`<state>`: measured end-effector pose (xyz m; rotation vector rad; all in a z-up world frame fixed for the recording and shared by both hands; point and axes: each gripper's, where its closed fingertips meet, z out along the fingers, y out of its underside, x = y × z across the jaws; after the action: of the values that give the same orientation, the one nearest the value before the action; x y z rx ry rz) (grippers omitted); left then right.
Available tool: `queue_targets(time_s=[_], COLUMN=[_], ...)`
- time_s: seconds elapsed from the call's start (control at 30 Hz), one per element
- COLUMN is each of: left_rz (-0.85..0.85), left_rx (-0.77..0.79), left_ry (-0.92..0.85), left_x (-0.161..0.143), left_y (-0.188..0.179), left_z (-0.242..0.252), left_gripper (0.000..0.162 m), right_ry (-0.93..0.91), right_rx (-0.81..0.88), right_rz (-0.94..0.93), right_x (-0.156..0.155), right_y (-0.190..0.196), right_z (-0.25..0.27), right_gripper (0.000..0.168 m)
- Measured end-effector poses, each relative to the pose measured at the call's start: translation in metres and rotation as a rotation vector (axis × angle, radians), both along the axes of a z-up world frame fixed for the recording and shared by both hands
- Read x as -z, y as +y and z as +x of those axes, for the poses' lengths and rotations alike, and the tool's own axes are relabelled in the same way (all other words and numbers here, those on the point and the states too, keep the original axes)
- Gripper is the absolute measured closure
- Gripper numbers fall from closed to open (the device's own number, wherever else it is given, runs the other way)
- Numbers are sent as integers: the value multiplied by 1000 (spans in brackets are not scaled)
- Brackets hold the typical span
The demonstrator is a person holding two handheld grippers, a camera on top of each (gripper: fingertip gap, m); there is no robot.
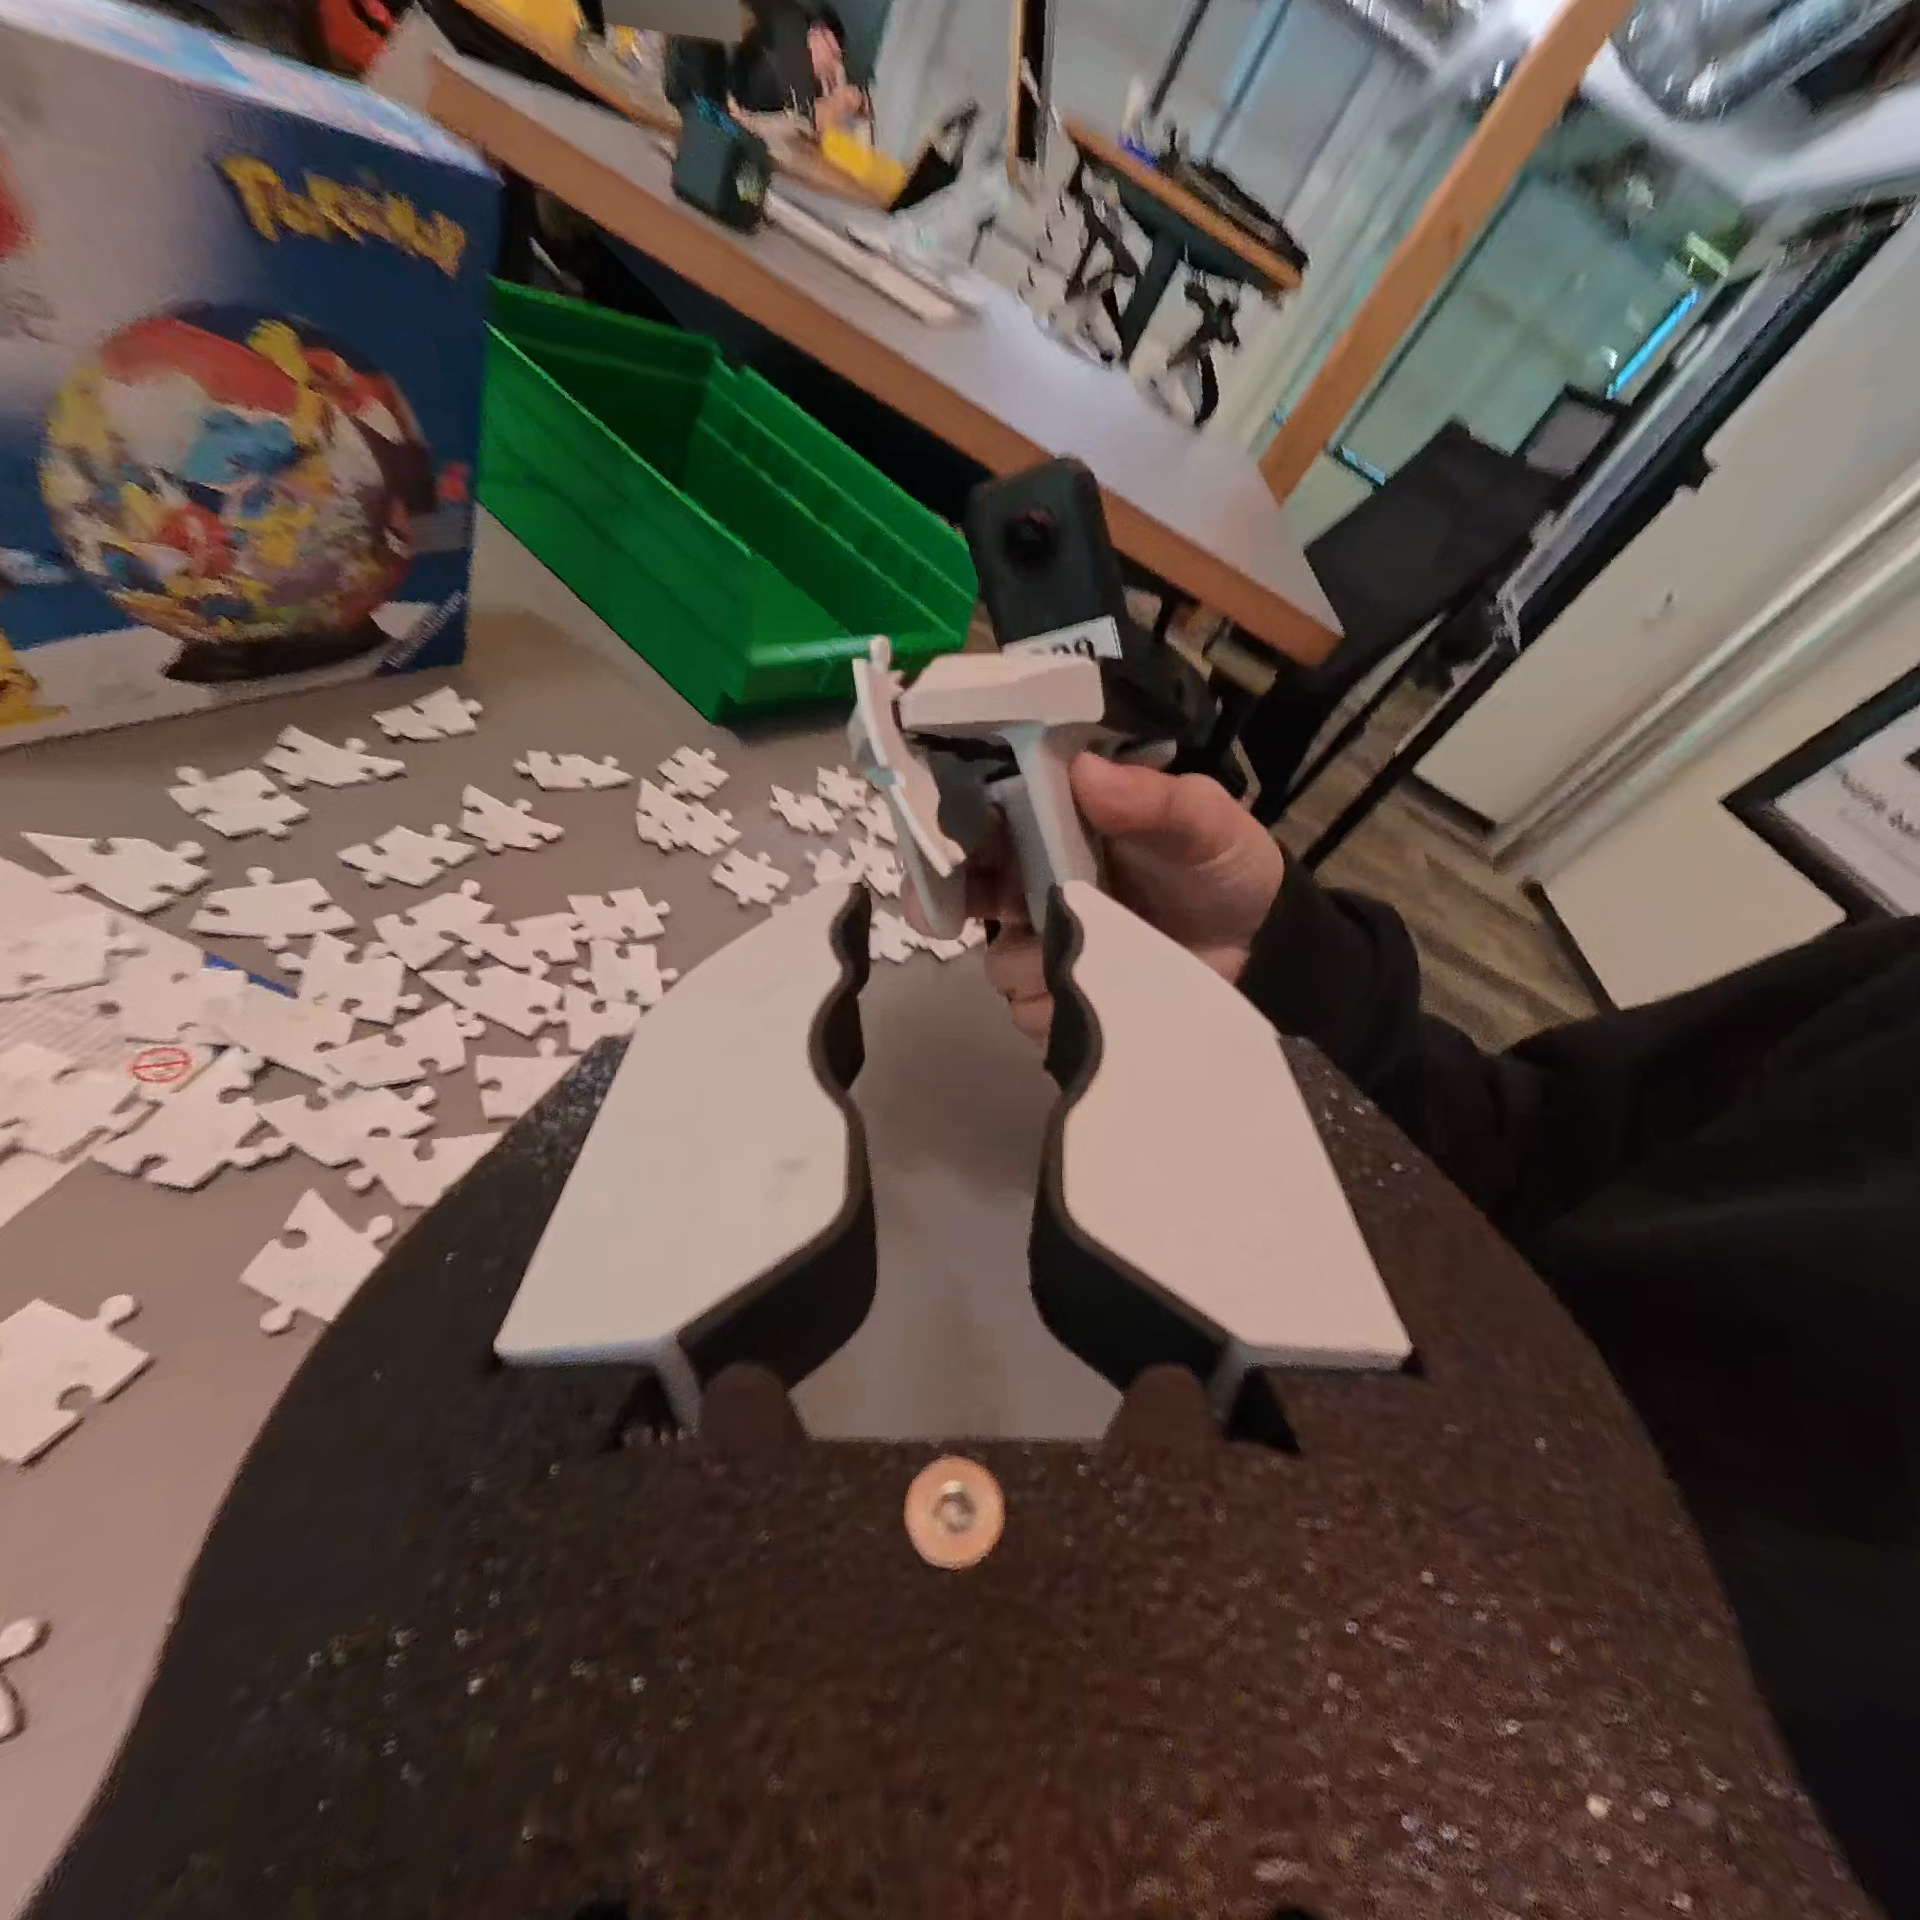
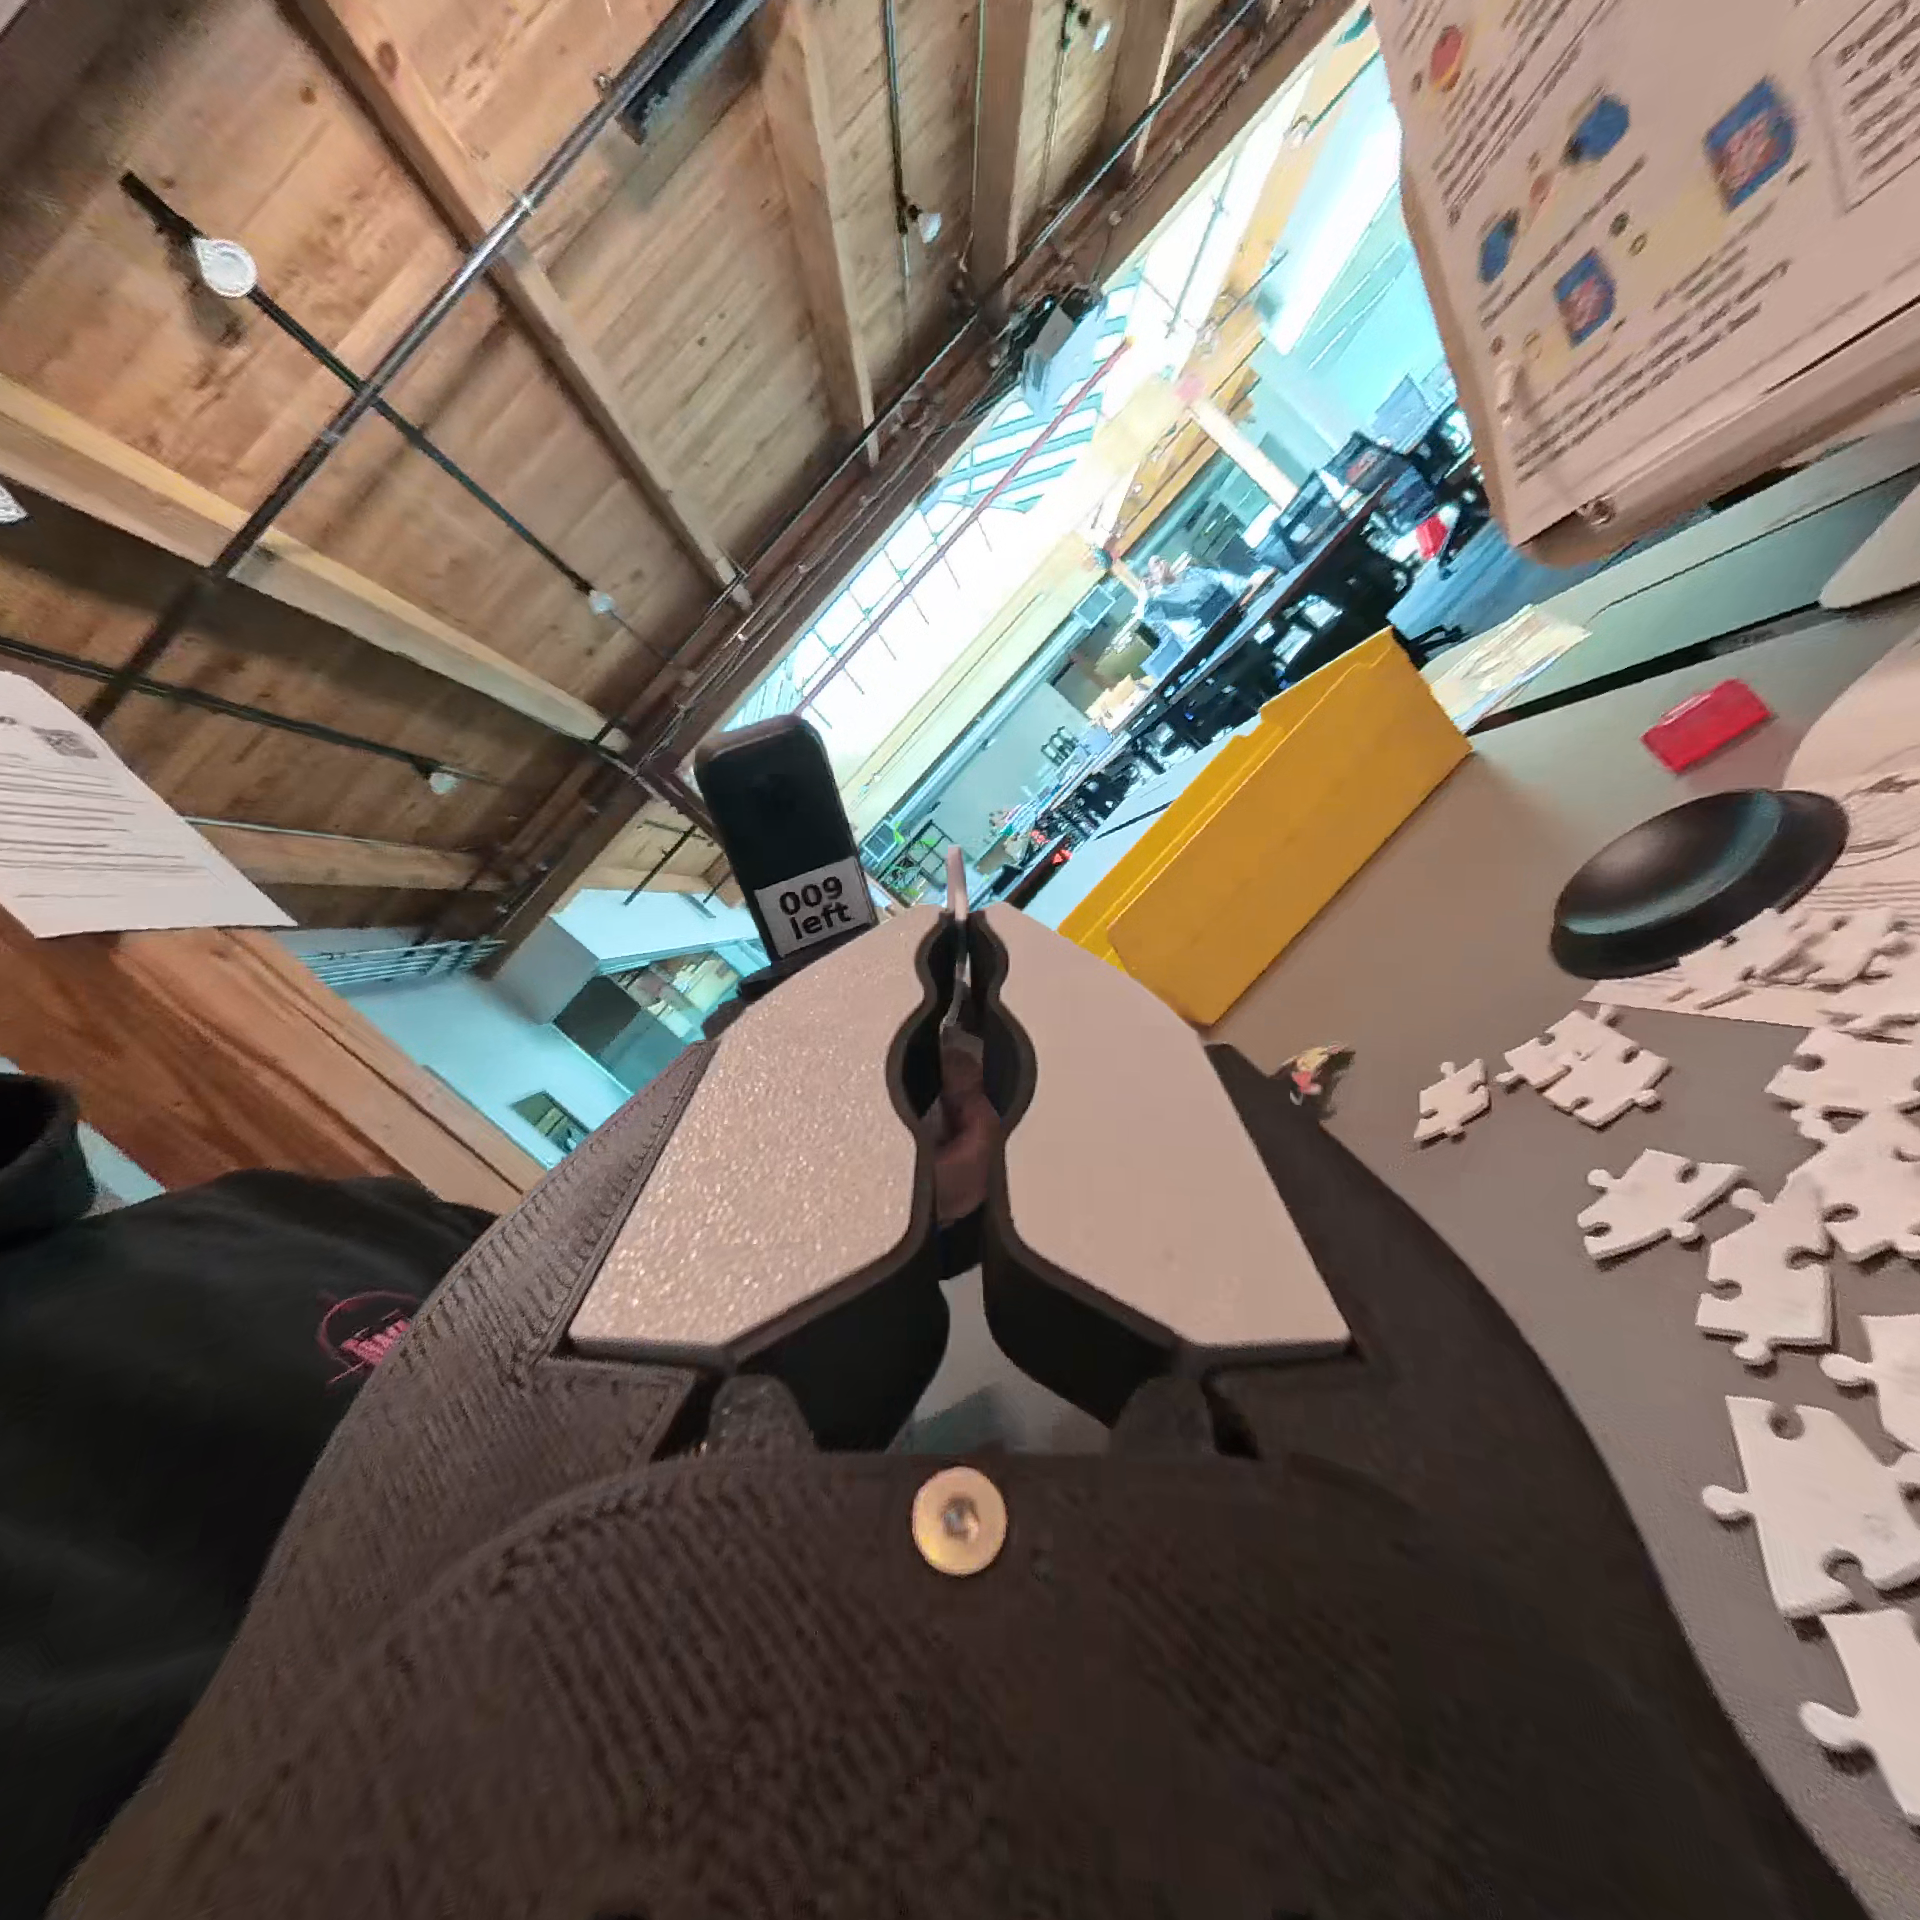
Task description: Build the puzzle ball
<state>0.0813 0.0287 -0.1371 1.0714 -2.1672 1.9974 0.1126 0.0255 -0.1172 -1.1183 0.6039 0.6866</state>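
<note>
Loose white pieces [image 1: 312,966] scattered flat over the grey table [image 1: 94,1538]; puzzle box [image 1: 229,395] upright behind them, green bin [image 1: 665,499] beside it. Yellow bin [image 2: 1278,831], black dish stand [image 2: 1694,883] on the far side. Left gripper [image 1: 954,914]: matte white fingers with wavy black pads, spread apart, nothing between. Right gripper [image 2: 966,940] raised off the table, tilted up, pinching one thin curved piece [image 1: 899,779] edge-on. Hand [image 1: 1174,873] wraps its handle.
</note>
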Motion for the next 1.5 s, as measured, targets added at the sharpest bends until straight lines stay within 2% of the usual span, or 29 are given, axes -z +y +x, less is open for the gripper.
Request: queue_targets(time_s=[0.1,0.37,0.67,0.87,0.97,1.07,1.17,1.2,1.3,1.37,1.5], left_rz=[51,-9,-70,-151,-91,13,158,204,319,395,485], left_rx=[23,11,30,91,100,160,227,254,336,379,382], left_ry=[17,55,63,52,33,20,32,34,22,4,-13], left_x=[8,6,1,-9,-1,12,28,32,38,40,43], left_y=[-8,-4,3,-6,-8,-8,0,3,8,11,19], left_z=[-1,2,5,-2,-7,-17,-23,-25,-33,-36,-36], left_gripper=[137,160,162,157,160,161,161,161,161,161,161], right_ry=[-32,-61,-163,-251,-283,-348,-435,-479,-606,-669,-738], right_rx=[-4,39,92,226,275,218,206,210,155,99,63], right_rz=[-43,-65,-112,-57,-73,-146,-250,-302,-414,-442,-486], right_x=[4,4,7,-2,7,23,33,37,44,46,51], right_y=[2,1,-4,-10,-12,-13,-18,-19,-14,-8,-2], right_z=[-3,-3,-11,-21,-31,-44,-48,-48,-55,-63,-68], right_gripper=[166,166,166,166,166,165,147,147,152,166,168])
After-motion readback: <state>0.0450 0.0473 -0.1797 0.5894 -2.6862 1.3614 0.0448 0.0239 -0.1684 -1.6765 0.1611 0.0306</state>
